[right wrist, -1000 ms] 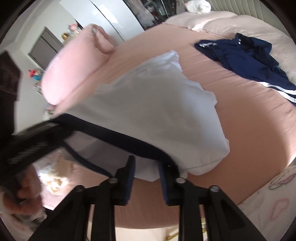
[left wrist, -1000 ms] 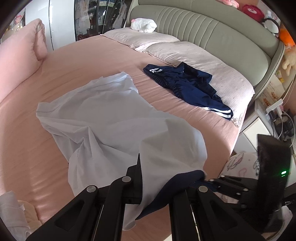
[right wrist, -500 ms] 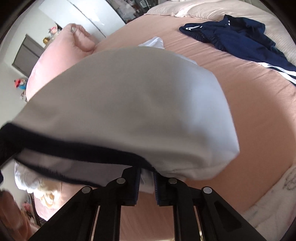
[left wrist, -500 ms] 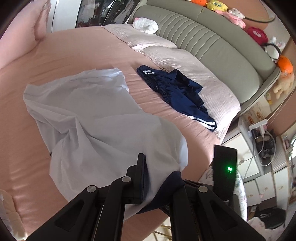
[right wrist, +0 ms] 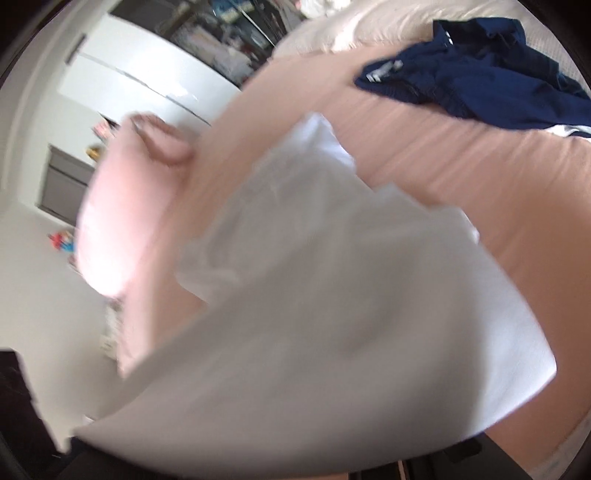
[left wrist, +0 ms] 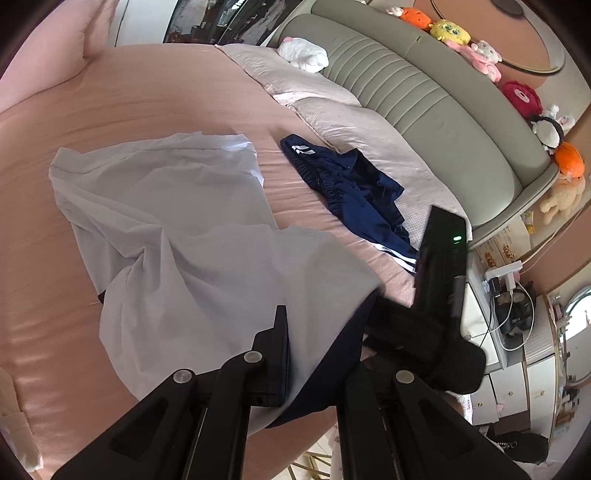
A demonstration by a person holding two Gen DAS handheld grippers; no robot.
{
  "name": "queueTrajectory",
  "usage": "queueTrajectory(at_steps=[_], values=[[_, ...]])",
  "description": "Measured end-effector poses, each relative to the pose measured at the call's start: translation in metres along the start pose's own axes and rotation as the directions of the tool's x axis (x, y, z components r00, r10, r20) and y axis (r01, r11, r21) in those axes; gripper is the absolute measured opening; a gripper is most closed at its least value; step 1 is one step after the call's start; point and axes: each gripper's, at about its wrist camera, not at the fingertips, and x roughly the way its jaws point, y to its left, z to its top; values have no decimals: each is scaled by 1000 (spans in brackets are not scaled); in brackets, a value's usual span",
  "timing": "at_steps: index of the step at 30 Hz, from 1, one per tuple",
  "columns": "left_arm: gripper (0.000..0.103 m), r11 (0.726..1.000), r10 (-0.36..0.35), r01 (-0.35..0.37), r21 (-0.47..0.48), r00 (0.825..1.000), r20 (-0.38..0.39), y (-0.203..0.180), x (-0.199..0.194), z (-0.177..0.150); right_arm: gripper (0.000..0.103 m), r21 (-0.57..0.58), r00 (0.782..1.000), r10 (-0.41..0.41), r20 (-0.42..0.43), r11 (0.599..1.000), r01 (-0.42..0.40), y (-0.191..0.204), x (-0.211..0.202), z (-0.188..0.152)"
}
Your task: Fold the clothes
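Left wrist view takes in the whole pink bed, from the grey padded headboard with its row of plush toys down to the white bedside cabinet; the right wrist view is blurred and shows only part of the bed, a pink pillow and a white wardrobe behind it. The white shirt lies spread over the near half of the mattress, its near edge lifted off the sheet, and in the right wrist view that lifted cloth fills the lower frame and hides that gripper's fingers. Navy shorts with white stripes lie crumpled well apart from the shirt, near the pale pillows. The left gripper points along the bed at a shallow angle, its fingers clamped on the shirt's dark-trimmed edge. The right gripper shows as a black body with a green light just beside it, at the same edge; whether it is clenched cannot be told.
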Motion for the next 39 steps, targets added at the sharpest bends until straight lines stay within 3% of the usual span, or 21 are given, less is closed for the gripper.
queueTrajectory(at_steps=[6, 8, 11, 14, 17, 22, 27, 30, 32, 36, 39], values=[[4, 1000, 6, -5, -21, 1000, 22, 6, -7, 4, 10, 53, 995, 0, 101, 999, -5, 1, -14, 10], [4, 998, 62, -62, -5, 997, 41, 5, -11, 5, 10, 61, 996, -25, 91, 998, 20, 0, -10, 13], [4, 978, 199, -204, 43, 975, 98, 2, -19, 6, 10, 45, 989, -99, 108, 994, 95, -3, -19, 15], [4, 964, 258, -264, 36, 958, 125, 5, -25, 6, 6, 32, 978, -157, 136, 987, 154, -3, -28, 16], [5, 937, 346, -350, -7, 922, 173, 12, -32, 6, 5, 8, 961, -218, 169, 976, 220, -1, -38, 16], [7, 931, 361, -336, -140, 900, 246, 30, -57, 3, 2, -58, 926, -280, 254, 951, 304, 16, -64, 20], [8, 909, 416, -398, -122, 857, 305, 21, -75, 10, 0, -112, 880, -334, 339, 914, 390, 36, -88, 32], [8, 893, 443, -440, -91, 828, 343, 12, -86, 18, 0, -159, 863, -334, 380, 895, 417, 55, -102, 42], [8, 888, 448, -454, -75, 815, 368, 5, -95, 27, 0, -197, 863, -309, 399, 891, 410, 68, -113, 52], [10, 892, 429, -448, -56, 801, 417, -6, -117, 49, 0, -258, 884, -235, 405, 898, 357, 94, -137, 78], [12, 887, 425, -459, -42, 778, 463, -19, -140, 68, 0, -290, 891, -191, 412, 899, 327, 120, -161, 100]])
